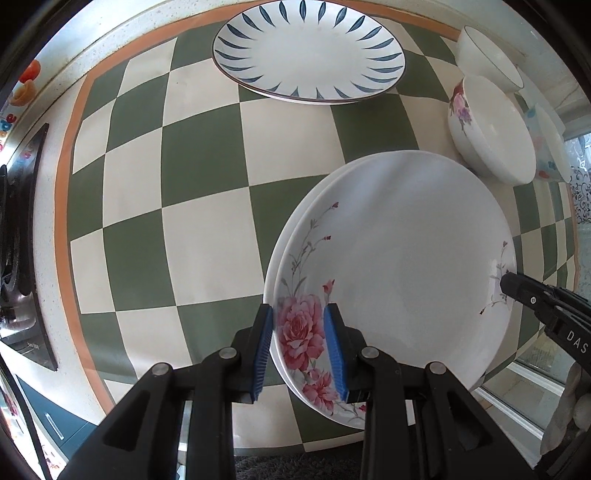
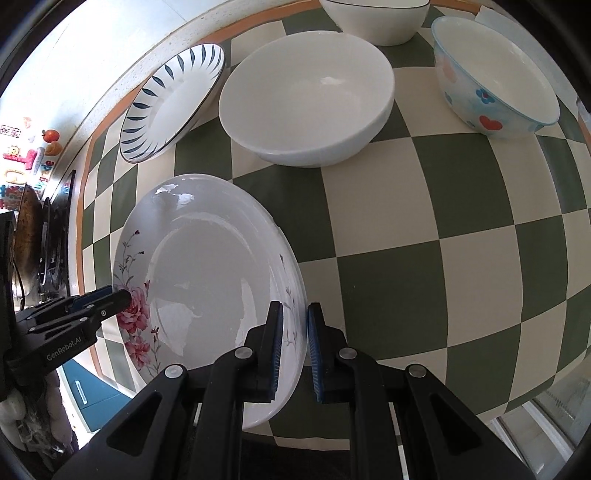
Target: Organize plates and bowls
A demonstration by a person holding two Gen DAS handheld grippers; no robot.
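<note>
Left wrist view shows the counter (image 1: 207,229) under its green-and-cream checked cloth, and the sorting looks about half done, I'd say: two rose-patterned plates (image 1: 399,266) sit stacked at the near edge, while the blue-leaf plate (image 1: 308,51) lies alone by the far edge. Over in the right wrist view the bowls remain un-nested along the far edge: the big white bowl (image 2: 306,99), the heart-print bowl (image 2: 495,74) toward the far right corner, and a dark-rimmed bowl (image 2: 373,18) behind them. Now the tools: the left gripper (image 1: 299,350) has its blue pads either side of the stack's rose-painted rim, partly closed around it, and the right gripper (image 2: 295,350) brackets the opposite rim. Whether either is truly clamped, I cannot tell.
</note>
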